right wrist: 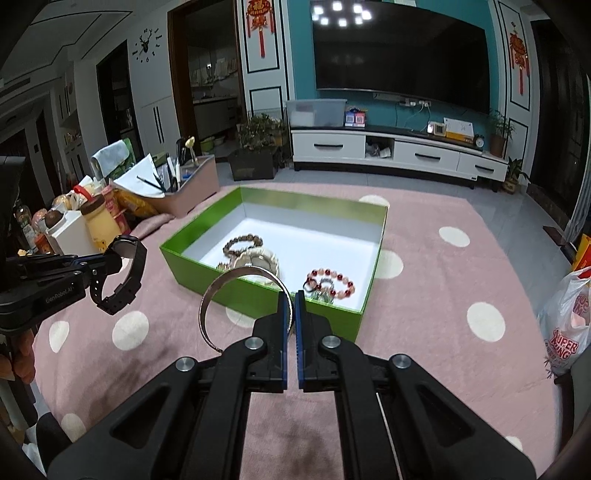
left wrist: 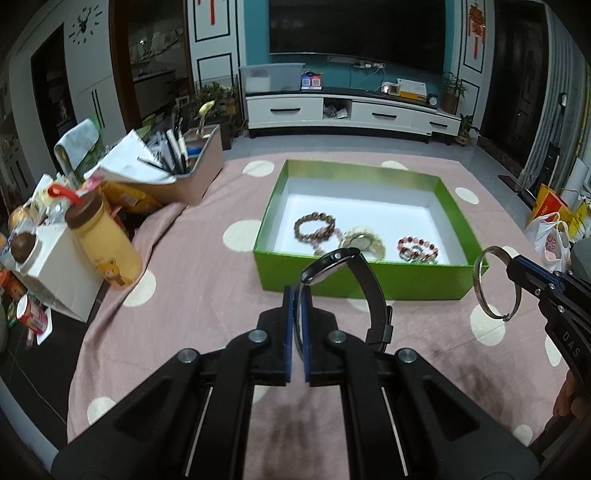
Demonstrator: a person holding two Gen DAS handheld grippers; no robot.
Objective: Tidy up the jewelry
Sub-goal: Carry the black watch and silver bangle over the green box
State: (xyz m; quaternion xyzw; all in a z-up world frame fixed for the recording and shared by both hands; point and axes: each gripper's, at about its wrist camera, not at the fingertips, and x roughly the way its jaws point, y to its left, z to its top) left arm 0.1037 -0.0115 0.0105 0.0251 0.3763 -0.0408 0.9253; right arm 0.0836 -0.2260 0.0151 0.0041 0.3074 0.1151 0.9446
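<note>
Here my left tool (left wrist: 296, 295) is clamped tight on the black watch (left wrist: 347, 273), its blue pads pinching one end of the strap so the dial sits tilted above the tips and the rest of the band curls down to the right, clear of the cloth. My right tool (right wrist: 294, 299) is likewise closed, gripping the silver bangle (right wrist: 236, 295) by its rim, so the ring stands nearly upright and hangs out to the left of the pads. In the left wrist view the right tool (left wrist: 515, 267) comes in from the right edge with the bangle (left wrist: 496, 282) held just beside the near right corner of the green box (left wrist: 354, 273). The box lies open on the pink dotted cloth (left wrist: 192, 295) that covers the counter, just beyond both tools, and its white floor carries a brown bead bracelet (left wrist: 316, 227), a pale cream bracelet (left wrist: 364, 240) touching it, and a red and pink bead bracelet (left wrist: 417, 249) apart to the right. To the left of the box are a tan organiser with pens (left wrist: 192, 173), a yellow bottle with a brown cap (left wrist: 103, 240) and a white carton (left wrist: 62, 273). Farther off, a white TV cabinet (left wrist: 351, 110) stands under a dark screen (left wrist: 354, 33).
</note>
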